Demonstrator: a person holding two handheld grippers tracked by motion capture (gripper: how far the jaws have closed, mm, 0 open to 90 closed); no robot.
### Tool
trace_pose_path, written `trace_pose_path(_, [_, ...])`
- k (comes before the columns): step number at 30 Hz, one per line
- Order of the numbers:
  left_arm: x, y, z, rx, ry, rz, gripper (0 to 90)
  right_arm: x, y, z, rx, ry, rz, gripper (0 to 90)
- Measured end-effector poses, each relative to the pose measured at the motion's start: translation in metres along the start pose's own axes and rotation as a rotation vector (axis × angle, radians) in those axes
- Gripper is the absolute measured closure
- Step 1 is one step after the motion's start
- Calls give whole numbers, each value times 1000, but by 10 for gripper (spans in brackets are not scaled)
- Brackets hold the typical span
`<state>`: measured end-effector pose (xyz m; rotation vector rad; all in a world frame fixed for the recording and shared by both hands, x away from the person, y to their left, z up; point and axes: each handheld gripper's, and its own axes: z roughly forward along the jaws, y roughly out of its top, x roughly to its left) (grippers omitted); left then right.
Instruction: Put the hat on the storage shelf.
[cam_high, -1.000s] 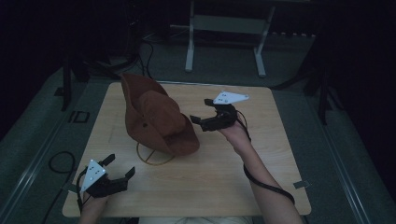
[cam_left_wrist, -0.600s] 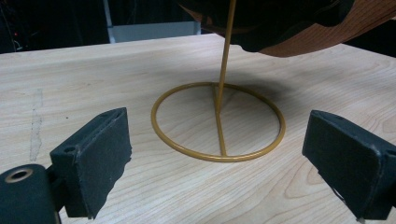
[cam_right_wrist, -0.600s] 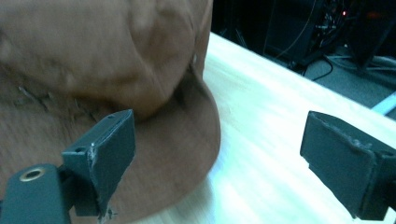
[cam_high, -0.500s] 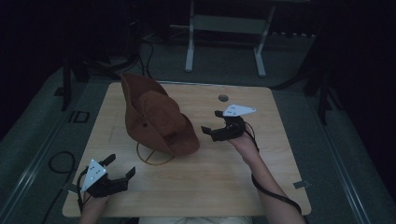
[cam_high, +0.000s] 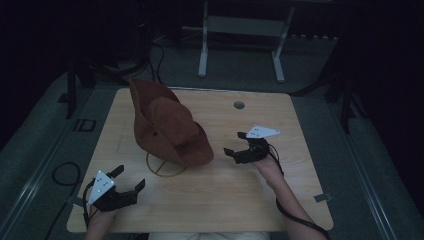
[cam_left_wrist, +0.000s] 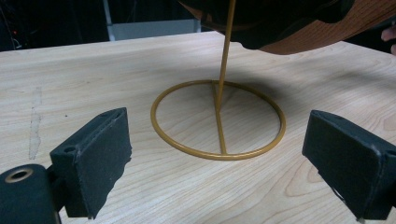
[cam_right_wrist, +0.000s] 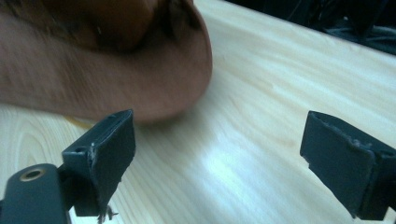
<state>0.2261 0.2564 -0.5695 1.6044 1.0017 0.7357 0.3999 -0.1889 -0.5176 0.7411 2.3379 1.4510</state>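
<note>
1. The brown hat (cam_high: 167, 127) sits tilted on its wire stand (cam_high: 165, 167), mid-table.
2. Right gripper (cam_high: 239, 145), jaws spread, hangs just beside the hat's brim.
3. Left gripper (cam_high: 127, 179), spread too, is near the stand's ring.

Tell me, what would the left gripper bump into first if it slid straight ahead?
Probably the thin yellow wire ring at the foot of the hat stand. It lies flat on the light wooden table, straight ahead between the open jaws of the left gripper. The brown felt hat hangs higher up.
</note>
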Motion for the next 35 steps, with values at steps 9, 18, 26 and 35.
trace_pose_path(9, [0, 0, 1, 3, 0, -4, 86, -3, -27, -9, 22, -11, 28, 103])
trace_pose_path(18, [-1, -1, 2, 10, 3, -1, 86, -5, -52, -25, 16, -21, 34, 103])
trace_pose_path(26, [-1, -1, 3, 11, 2, -6, 86, -14, -66, -48, -24, -80, 42, 104])
trace_pose_path(35, [0, -1, 3, 14, 4, -5, 86, -27, -73, -56, -20, -146, 70, 104])
